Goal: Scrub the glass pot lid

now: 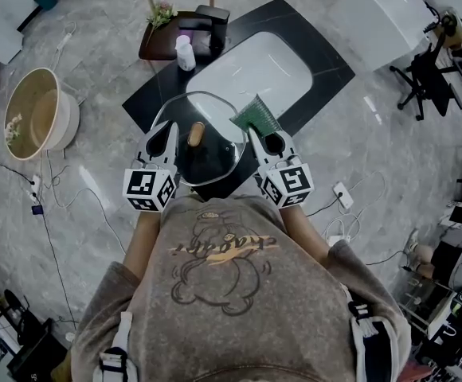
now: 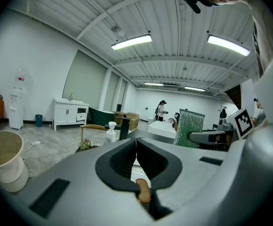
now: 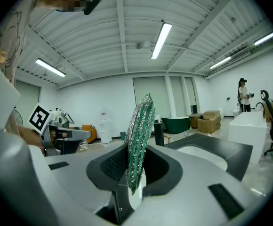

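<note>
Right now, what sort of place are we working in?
Probably an open showroom or test lab, not a home kitchen: a black counter with a white inset sink stands alone on a marble floor, a green bathtub sits in the open, and an office chair stands nearby.

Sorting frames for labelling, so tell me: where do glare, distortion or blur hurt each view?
Head view: fisheye bends the floor, sheen on the glass lid and white basin. Left gripper view: ceiling lights blown out, corners dark. Right gripper view: scouring pad sharp, a mosaic patch top left, edges vignetted.
</note>
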`<state>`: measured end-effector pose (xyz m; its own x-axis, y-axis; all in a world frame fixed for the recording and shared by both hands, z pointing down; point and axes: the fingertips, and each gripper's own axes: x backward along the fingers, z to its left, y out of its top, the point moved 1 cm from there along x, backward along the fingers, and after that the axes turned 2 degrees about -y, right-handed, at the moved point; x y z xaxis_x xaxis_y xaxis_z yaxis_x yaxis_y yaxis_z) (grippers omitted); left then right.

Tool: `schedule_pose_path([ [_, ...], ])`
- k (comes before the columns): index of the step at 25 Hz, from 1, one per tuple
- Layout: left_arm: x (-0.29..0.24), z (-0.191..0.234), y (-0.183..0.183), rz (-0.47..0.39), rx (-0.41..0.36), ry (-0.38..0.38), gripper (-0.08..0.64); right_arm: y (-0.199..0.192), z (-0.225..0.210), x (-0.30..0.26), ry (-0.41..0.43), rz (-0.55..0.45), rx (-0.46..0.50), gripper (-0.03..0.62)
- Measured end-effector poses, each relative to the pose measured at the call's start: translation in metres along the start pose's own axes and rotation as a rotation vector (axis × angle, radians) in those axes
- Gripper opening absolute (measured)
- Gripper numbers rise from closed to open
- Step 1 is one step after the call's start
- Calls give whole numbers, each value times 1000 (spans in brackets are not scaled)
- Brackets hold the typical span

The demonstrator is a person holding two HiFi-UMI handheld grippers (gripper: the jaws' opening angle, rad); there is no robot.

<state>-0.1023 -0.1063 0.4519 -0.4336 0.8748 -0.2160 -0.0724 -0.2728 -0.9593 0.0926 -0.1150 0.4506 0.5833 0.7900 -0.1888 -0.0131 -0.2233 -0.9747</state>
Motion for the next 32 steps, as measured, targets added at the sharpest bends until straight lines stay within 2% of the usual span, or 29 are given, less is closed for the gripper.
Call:
schedule_pose_path([
  [7, 0, 3, -11, 1, -10, 30, 12, -15, -1, -4, -2, 11, -48, 89],
  [21, 8, 3, -6, -16, -16, 61, 12, -20, -2, -2, -38, 35, -65, 87],
  [32, 8, 4, -9, -7, -7, 69, 12, -18, 2, -3, -32, 31, -59, 87],
])
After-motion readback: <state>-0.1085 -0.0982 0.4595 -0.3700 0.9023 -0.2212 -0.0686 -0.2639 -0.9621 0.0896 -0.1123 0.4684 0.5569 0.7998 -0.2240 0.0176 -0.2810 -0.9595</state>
